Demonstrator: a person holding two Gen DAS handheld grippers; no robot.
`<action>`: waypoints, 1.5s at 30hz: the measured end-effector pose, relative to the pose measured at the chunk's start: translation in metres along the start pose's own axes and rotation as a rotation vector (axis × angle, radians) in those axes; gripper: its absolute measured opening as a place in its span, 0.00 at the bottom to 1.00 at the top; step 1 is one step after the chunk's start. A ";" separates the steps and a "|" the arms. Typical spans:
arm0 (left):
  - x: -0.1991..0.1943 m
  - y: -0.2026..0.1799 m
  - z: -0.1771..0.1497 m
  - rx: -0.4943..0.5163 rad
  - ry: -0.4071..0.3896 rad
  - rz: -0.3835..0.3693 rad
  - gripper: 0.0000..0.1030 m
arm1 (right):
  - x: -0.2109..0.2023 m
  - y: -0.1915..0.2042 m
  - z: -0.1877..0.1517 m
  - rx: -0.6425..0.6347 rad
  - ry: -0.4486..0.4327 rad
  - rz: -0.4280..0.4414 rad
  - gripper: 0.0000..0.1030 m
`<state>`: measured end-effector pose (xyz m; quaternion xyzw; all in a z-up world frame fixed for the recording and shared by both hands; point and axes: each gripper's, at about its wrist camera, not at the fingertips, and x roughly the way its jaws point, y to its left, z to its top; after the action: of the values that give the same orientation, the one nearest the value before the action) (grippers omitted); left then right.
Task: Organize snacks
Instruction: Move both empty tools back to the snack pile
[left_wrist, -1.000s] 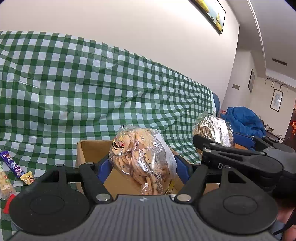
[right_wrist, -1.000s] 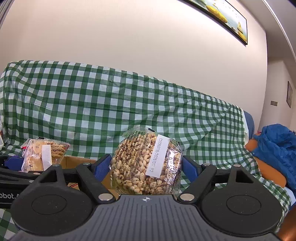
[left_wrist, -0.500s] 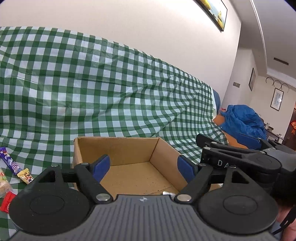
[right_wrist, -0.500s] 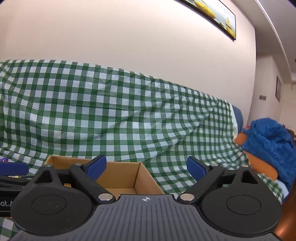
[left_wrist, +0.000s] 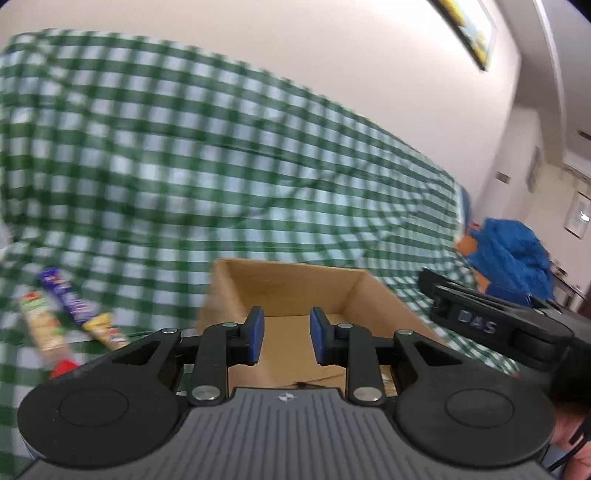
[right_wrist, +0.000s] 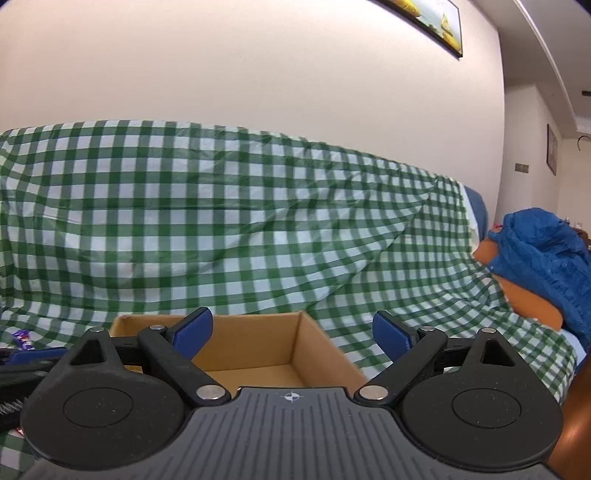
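Left wrist view, blurred by motion: a green-and-white checked cloth (left_wrist: 229, 177) covers everything ahead of the left gripper (left_wrist: 287, 334), draped up against the pale wall. On it, straight past the blue pads, sits an open cardboard box (left_wrist: 295, 284), plain brown, its flaps out of sight. What shows of its floor looks bare apart from a small dark scrap near the gripper's body; the rest of the inside is hidden behind the gripper. The left gripper's jaws are closing, the pads (left_wrist: 255, 334) a narrow gap apart with nothing between them.

To the right of that gripper, the black body of the right gripper (left_wrist: 495, 325) juts in over the box's right edge. Beyond it lies a heap of blue fabric (left_wrist: 513, 258).

To the left of the left gripper, loose snack packets lie on the cloth outside the box: a purple wrapped bar (left_wrist: 66, 299), a green-topped packet (left_wrist: 40, 325) beside it, a small yellow packet (left_wrist: 107, 330), and a red one (left_wrist: 62, 369) nearest the gripper. Their print is too smeared to read.

In the right wrist view, sharp, the right gripper (right_wrist: 291, 332) has its jaws spread wide and empty, the same box (right_wrist: 314, 343) straight ahead between them, showing bare brown walls and floor. The purple bar (right_wrist: 22, 338) peeks in far left.
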<state>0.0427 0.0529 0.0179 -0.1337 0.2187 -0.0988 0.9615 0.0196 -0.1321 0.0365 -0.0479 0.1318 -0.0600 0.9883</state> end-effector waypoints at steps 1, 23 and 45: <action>-0.005 0.008 0.002 -0.006 0.001 0.022 0.29 | 0.000 0.004 0.000 0.004 0.002 0.013 0.88; 0.001 0.174 0.048 -0.197 0.082 0.342 0.23 | 0.001 0.163 -0.025 -0.327 0.159 0.562 0.49; 0.008 0.217 0.043 -0.352 0.159 0.408 0.26 | 0.095 0.280 -0.089 -0.329 0.489 0.545 0.86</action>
<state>0.0980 0.2653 -0.0131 -0.2439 0.3298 0.1262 0.9032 0.1161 0.1254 -0.1044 -0.1531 0.3788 0.2166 0.8867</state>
